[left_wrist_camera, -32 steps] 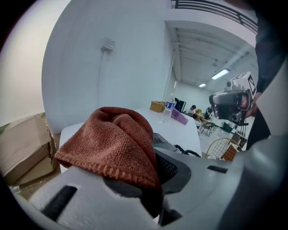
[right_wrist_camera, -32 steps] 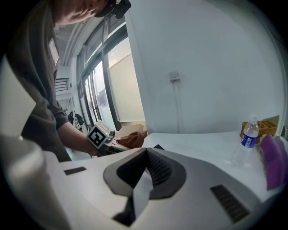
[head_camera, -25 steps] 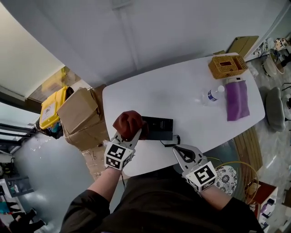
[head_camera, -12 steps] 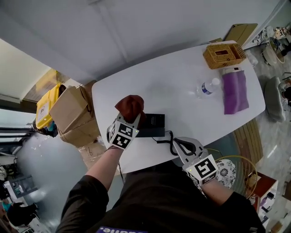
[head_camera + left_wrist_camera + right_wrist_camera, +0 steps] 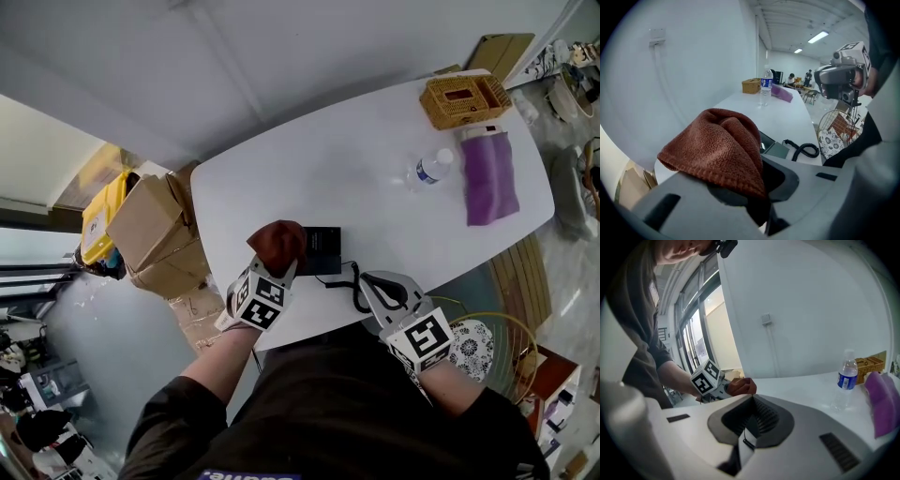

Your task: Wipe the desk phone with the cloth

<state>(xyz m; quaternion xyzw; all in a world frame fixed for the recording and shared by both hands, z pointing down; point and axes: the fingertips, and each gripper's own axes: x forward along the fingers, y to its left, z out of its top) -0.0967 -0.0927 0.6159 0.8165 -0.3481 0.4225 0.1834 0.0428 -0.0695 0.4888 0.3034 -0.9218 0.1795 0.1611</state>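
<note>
Head view, left gripper (image 5: 273,267) clamping cloth (image 5: 277,242) on desk phone (image 5: 324,251); right gripper (image 5: 371,286) closed, empty

Nothing legible from my end.
- Desk phone (image 5: 322,250): no print on it resolves.
- Water bottle (image 5: 844,378), far right of the phone: blue label with white print, too blurred to read.
- Yellow bin (image 5: 103,214), well left of the phone and off the table: white sticker, too small to read.
- One marker cube (image 5: 265,302) near-left of the phone, another marker cube (image 5: 427,339) near-right of it: black-and-white square codes only, no characters.
- Blue lettering on the shirt (image 5: 246,475), nearer me than the phone: cut off by the frame edge, unreadable.
</note>
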